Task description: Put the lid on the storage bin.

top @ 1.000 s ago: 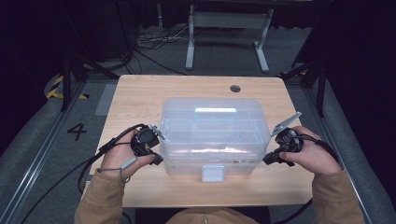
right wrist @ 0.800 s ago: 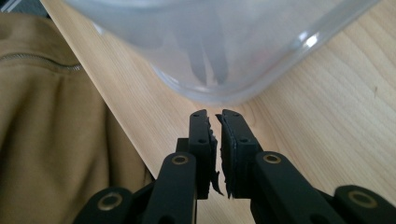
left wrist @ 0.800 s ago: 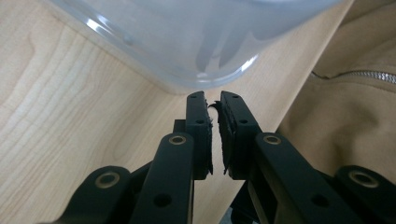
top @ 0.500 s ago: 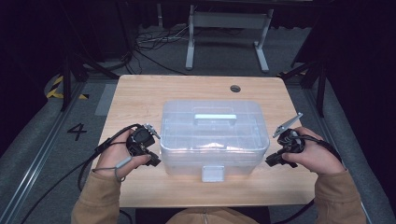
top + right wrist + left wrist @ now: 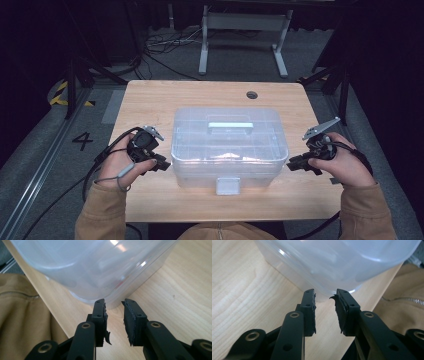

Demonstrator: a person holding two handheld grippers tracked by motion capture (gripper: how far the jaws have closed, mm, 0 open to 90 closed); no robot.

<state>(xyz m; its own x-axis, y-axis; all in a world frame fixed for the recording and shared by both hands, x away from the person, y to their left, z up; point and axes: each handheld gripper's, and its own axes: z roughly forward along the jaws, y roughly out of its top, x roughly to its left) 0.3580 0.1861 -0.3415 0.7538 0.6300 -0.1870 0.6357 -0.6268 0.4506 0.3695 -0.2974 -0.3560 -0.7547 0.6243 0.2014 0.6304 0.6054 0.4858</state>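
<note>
One clear plastic box [image 5: 230, 145], lid on, sits mid-desk [image 5: 150, 100] toward the near edge, between my two tongs. Left tongs [image 5: 325, 305] at its left end, right tongs [image 5: 114, 312] at its right end. Both jaws just opening, part-way apart, gripping nothing; box corner just ahead.

Both forearms, in tan sleeves, come in from the near edge, one on each side. The left hand [image 5: 121, 162] holds the left gripper [image 5: 161, 162] pointing inward; the right hand [image 5: 345, 162] holds the right gripper [image 5: 291, 165] likewise. Each pair of jaws has just been opening and stands parted, with nothing between.
</note>
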